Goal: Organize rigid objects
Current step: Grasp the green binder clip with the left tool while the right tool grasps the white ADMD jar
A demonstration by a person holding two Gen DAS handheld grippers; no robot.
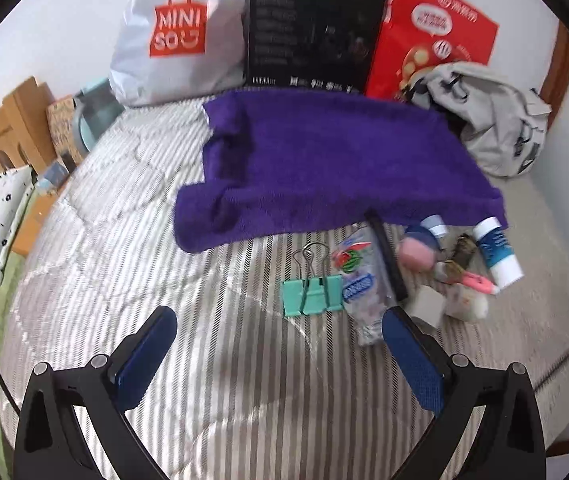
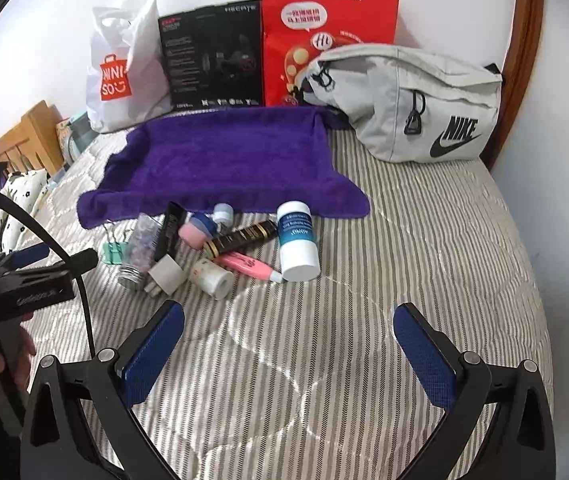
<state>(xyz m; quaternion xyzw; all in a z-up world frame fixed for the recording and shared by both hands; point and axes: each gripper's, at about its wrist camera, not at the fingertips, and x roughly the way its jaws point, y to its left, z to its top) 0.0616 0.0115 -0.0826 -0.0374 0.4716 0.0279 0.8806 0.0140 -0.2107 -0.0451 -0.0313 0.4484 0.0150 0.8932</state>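
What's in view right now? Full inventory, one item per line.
towel: 1, purple, spread on the bed behind the clutter
binder clip: 1, mint green, left end of the clutter
clear pouch: 1, transparent, right of the clip
white-and-blue bottle: 1, lying at the right end of the clutter
pink tube: 1, pink, beside the bottle
black-and-gold tube: 1, mid-clutter
MINISO bag: 1, white, against the wall
black box: 1, against the wall
red paper bag: 1, against the wall
Nike bag: 1, grey, far right
left gripper: open, empty
right gripper: open, empty
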